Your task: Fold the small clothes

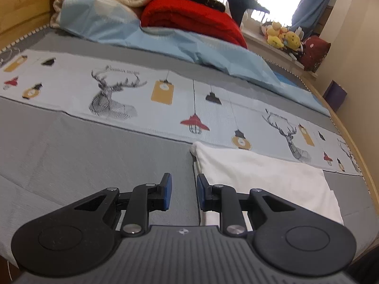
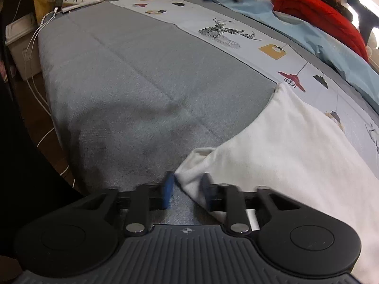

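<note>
White cloth [image 1: 265,177] lay flat on the grey bed [image 1: 83,146], its far edge against the printed strip [image 1: 142,94] of deer and lamps. Left tongs [image 1: 184,190] stood apart at the cloth's left edge, pads [image 1: 168,189] clear of it. Right tongs [image 2: 187,190] stood slightly apart around the cloth's [image 2: 284,142] near corner, with the fabric between the pads [image 2: 169,189]; blur hid whether they pressed it. Folded blankets [image 1: 189,16] sat piled at the far side.
</note>
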A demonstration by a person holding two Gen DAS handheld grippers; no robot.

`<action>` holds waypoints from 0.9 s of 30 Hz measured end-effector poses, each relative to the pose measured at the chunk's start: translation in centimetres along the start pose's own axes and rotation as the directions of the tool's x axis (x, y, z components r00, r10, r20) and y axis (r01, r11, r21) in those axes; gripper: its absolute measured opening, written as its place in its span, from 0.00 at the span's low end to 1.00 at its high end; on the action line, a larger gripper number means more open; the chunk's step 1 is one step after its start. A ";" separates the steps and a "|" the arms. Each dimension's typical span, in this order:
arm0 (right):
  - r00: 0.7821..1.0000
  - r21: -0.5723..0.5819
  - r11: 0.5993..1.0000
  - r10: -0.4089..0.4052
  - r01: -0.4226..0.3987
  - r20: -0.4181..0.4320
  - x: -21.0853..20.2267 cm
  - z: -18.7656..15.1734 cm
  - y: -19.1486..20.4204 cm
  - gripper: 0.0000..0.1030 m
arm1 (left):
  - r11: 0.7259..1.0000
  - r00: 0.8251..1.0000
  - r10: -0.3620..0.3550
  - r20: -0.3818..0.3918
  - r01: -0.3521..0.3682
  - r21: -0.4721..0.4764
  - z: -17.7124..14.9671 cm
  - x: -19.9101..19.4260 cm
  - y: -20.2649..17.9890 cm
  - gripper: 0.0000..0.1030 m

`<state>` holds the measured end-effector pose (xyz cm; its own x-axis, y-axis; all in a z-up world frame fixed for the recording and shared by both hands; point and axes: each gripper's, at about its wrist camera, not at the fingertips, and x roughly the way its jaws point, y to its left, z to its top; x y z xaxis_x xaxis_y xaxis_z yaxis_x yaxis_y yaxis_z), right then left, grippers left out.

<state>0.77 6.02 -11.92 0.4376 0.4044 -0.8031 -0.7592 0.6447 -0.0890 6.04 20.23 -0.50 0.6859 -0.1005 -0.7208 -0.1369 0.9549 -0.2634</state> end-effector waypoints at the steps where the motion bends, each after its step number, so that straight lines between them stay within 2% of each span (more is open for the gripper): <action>1: 1.000 0.019 1.000 0.006 -0.006 0.014 -0.3 0.1 -0.4 0.08 | 1.000 1.000 -0.009 -0.018 0.008 -0.011 0.0 0.6 0.2 0.30; 3: 0.999 0.049 0.999 0.013 -0.015 0.053 -1.3 0.4 -1.1 0.08 | 0.995 0.994 -0.066 -0.088 0.059 -0.076 0.2 2.3 1.0 0.40; 6: 0.992 0.073 0.997 0.012 -0.021 0.126 -3.8 1.1 -2.2 0.08 | 0.963 0.960 -0.192 -0.202 0.146 -0.225 0.4 5.4 2.5 0.56; 8: 0.986 0.093 0.995 0.014 -0.030 0.168 -5.7 1.3 -3.1 0.08 | 0.950 0.946 -0.222 -0.238 0.154 -0.273 0.7 7.0 2.7 0.67; 10: 0.979 0.115 0.992 0.019 -0.043 0.201 -7.3 1.2 -4.1 0.08 | 0.940 0.934 -0.241 -0.263 0.158 -0.302 1.2 8.6 2.6 0.71; 14: 0.973 0.151 0.987 0.022 -0.058 0.231 -9.2 0.7 -5.5 0.08 | 0.909 0.896 -0.307 -0.320 0.177 -0.377 2.0 12.5 1.9 0.77; 16: 0.971 0.167 0.984 0.023 -0.065 0.238 -9.8 0.4 -6.1 0.08 | 0.902 0.880 -0.312 -0.359 0.155 -0.404 2.1 14.5 1.7 0.77; 18: 0.969 0.169 0.983 0.027 -0.070 0.246 -10.4 0.3 -6.1 0.08 | 0.894 0.869 -0.311 -0.384 0.130 -0.429 2.1 16.2 1.5 0.77; 21: 0.966 0.179 0.980 0.034 -0.082 0.256 -10.9 0.4 -6.2 0.08 | 0.893 0.856 -0.323 -0.403 0.135 -0.430 2.3 18.1 1.3 0.76; 22: 0.966 0.183 0.979 0.038 -0.087 0.256 -10.9 0.6 -6.3 0.08 | 0.897 0.853 -0.320 -0.413 0.131 -0.423 2.2 18.5 1.2 0.74; 24: 0.966 0.184 0.978 0.052 -0.101 0.254 -10.8 0.9 -6.1 0.07 | 0.901 0.843 -0.324 -0.429 0.137 -0.412 2.1 19.0 1.1 0.51; 25: 0.966 0.183 0.977 0.060 -0.109 0.253 -10.6 1.2 -6.1 0.07 | 0.902 0.842 -0.331 -0.427 0.150 -0.404 2.2 19.0 1.1 0.26; 26: 0.965 0.186 0.975 0.068 -0.118 0.255 -10.4 1.6 -6.0 0.07 | 0.903 0.846 -0.336 -0.414 0.164 -0.398 2.3 18.8 1.3 0.17; 27: 0.963 0.191 0.974 0.073 -0.125 0.259 -10.4 2.1 -5.9 0.07 | 0.901 0.852 -0.342 -0.395 0.178 -0.396 2.5 18.3 1.8 0.13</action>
<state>1.72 -0.66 -1.83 0.4912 0.6045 -0.6271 -0.7017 0.7012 0.1263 20.11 20.77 -12.56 0.3492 -0.5230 -0.7775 -0.2845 0.7314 -0.6198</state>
